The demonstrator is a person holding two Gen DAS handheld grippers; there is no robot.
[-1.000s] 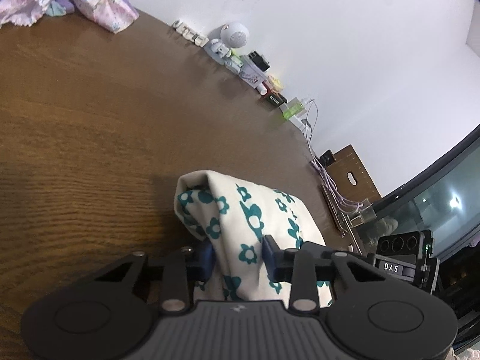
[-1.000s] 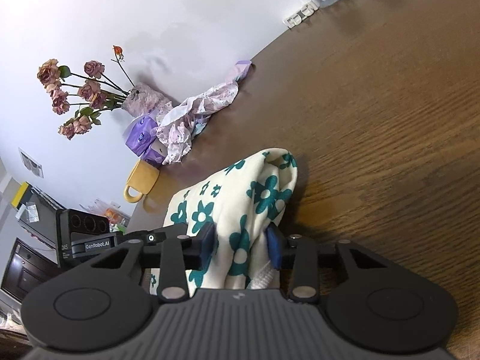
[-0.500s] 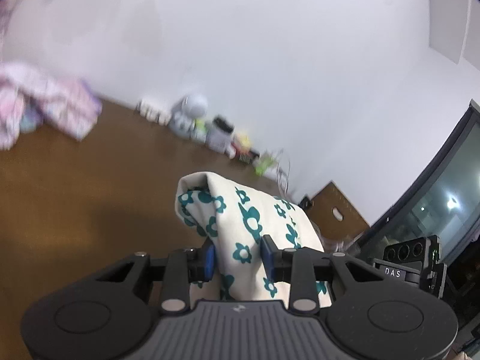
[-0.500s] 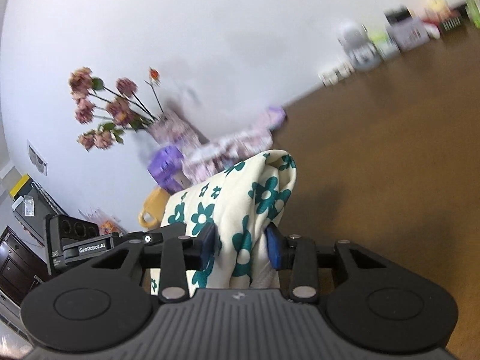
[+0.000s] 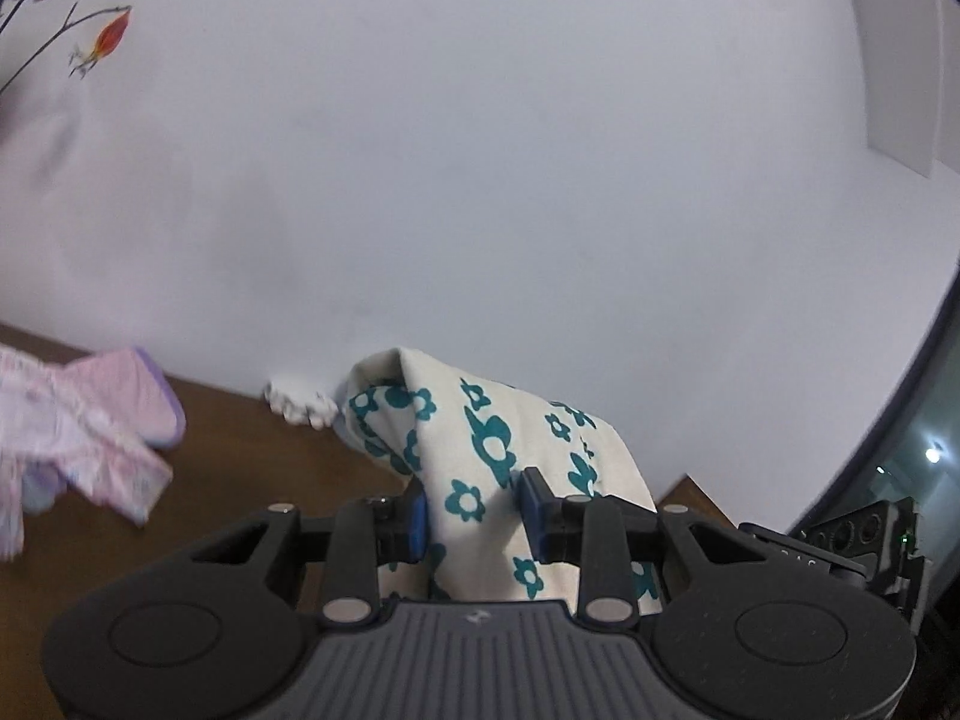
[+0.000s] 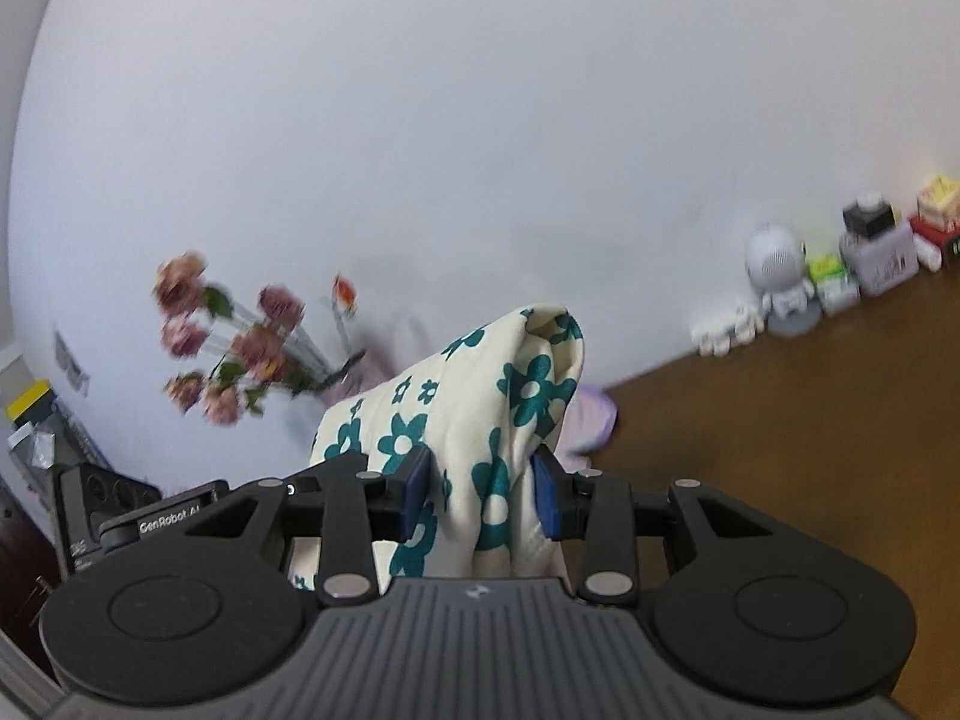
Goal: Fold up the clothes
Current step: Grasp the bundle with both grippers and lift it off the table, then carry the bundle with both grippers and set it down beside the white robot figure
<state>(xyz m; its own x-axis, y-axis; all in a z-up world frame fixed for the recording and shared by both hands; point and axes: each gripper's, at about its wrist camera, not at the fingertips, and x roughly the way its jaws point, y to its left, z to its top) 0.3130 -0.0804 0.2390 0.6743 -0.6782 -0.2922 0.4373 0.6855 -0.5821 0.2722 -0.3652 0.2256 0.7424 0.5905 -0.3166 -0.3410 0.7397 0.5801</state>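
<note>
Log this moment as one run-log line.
step: lift garment | left gripper: jaws shut on floral cloth | right gripper: jaws shut on floral cloth | table: pink clothes unfolded

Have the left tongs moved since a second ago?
Yes: the left tongs, gripping the flowered cloth, have risen; the brown table has dropped low and the wall now fills the view.

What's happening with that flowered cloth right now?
Both tools are clamped on the flowered cloth: the left tool and the right tool each pinch a bunched edge of the cloth. It is held up above the brown table, with the wall filling most of both views. Nothing is folded yet.
</note>
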